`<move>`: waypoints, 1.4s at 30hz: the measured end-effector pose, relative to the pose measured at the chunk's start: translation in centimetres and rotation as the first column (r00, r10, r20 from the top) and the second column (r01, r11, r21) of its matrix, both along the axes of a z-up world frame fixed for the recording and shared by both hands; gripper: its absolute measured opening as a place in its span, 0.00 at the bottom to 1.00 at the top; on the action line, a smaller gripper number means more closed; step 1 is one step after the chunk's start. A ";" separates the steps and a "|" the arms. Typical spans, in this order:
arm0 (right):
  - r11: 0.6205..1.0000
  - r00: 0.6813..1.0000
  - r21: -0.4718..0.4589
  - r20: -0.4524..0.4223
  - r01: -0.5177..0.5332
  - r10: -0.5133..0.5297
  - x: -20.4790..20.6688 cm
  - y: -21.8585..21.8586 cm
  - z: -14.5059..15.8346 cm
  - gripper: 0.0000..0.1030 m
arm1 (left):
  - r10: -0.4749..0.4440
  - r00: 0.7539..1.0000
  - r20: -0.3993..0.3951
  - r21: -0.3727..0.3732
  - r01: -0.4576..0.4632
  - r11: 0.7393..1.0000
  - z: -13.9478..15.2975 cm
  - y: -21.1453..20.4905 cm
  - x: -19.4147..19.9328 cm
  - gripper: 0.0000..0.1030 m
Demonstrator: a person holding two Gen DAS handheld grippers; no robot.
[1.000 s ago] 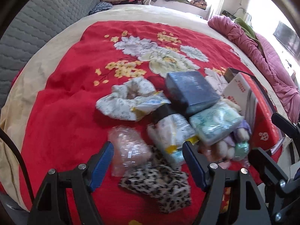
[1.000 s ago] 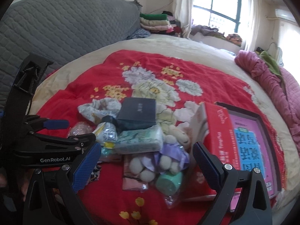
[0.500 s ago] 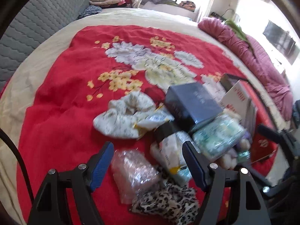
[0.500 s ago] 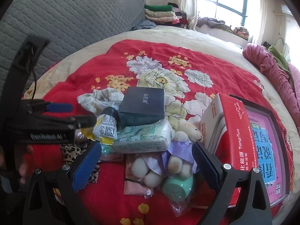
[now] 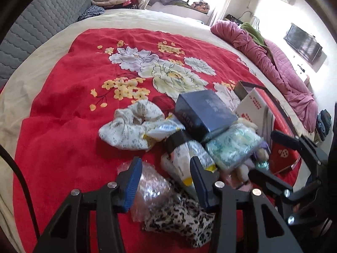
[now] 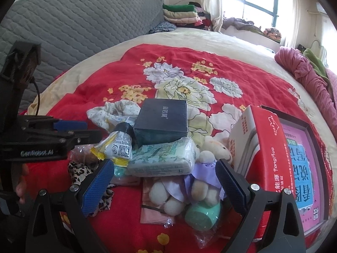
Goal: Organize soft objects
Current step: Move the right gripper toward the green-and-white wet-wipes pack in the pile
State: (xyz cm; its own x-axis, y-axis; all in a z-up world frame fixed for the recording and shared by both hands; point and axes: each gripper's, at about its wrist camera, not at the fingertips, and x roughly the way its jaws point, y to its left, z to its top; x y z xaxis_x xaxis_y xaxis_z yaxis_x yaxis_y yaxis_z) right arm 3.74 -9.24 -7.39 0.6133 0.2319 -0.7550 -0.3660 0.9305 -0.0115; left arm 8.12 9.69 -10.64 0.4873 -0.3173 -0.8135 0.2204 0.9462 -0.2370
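A pile lies on the red flowered blanket (image 5: 69, 113). In the left wrist view my left gripper (image 5: 165, 181) is partly open around a clear plastic bag (image 5: 151, 191) lying on a leopard-print cloth (image 5: 181, 217). Beyond are a white snack packet (image 5: 189, 160), a floral cloth (image 5: 130, 126), a dark blue box (image 5: 204, 111) and a tissue pack (image 5: 233, 145). In the right wrist view my right gripper (image 6: 163, 181) is open and empty over a plush toy with a purple dress (image 6: 189, 185) and a green cup (image 6: 202, 215). The tissue pack (image 6: 164, 158) and blue box (image 6: 162, 122) lie behind.
A red carton (image 6: 267, 147) stands at the right beside a framed pink-and-blue print (image 6: 301, 168). A grey quilted headboard (image 6: 73, 25) is at the back left, folded clothes (image 6: 181, 14) at the back, and a rolled maroon quilt (image 5: 273, 63) along the right edge.
The left gripper has narrowed and dropped closer onto the clear plastic bag. The right gripper has moved slightly closer to the plush toy and stayed open.
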 end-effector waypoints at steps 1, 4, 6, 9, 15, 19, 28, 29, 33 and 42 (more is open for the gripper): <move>1.000 1.000 0.002 -0.002 0.000 0.000 0.0 0.0 0.0 0.94 | 0.000 1.000 -0.006 0.002 0.000 1.000 -0.1 -0.1 -0.2 0.46; 1.000 1.000 0.003 -0.008 0.002 -0.002 0.2 0.0 -0.1 0.94 | -0.003 1.000 -0.011 0.008 0.003 1.000 -0.4 -0.3 -1.1 0.47; 1.000 1.000 0.003 -0.009 0.007 -0.007 0.3 -0.1 -0.1 0.94 | -0.005 1.000 -0.006 0.025 0.005 1.000 -0.4 -0.5 -1.5 0.47; 1.000 1.000 0.003 -0.008 0.011 -0.011 0.3 -0.1 -0.1 0.94 | 0.006 1.000 -0.001 0.040 -0.006 0.999 0.0 -0.3 -2.2 0.51; 1.000 1.000 0.000 -0.004 0.004 -0.004 0.4 0.2 0.0 0.94 | 0.064 0.998 0.001 0.060 -0.064 0.996 0.1 1.1 -2.0 0.65; 1.000 1.000 0.005 0.001 0.010 -0.010 0.5 -0.1 0.1 0.94 | 0.059 0.998 -0.005 0.093 -0.058 0.994 -0.9 0.6 -1.5 0.65; 0.999 0.999 0.000 -0.019 -0.035 0.035 1.1 0.6 -0.6 0.94 | 0.077 0.995 -0.057 0.124 -0.070 0.990 -3.6 0.4 -0.9 0.65; 0.999 0.999 -0.005 -0.021 -0.040 0.039 1.2 0.8 -0.8 0.94 | 0.080 0.995 -0.062 0.123 -0.072 0.990 -3.8 0.5 -0.8 0.65; 0.999 0.998 -0.015 -0.051 -0.042 0.041 2.1 1.1 -1.4 0.89 | 0.078 0.995 -0.059 0.130 -0.070 0.989 -4.1 0.2 -0.8 0.65; 0.999 0.996 -0.044 -0.090 -0.020 0.016 2.9 1.0 -2.2 0.69 | 0.074 0.996 -0.056 0.134 -0.066 0.989 -4.2 -0.2 -0.5 0.65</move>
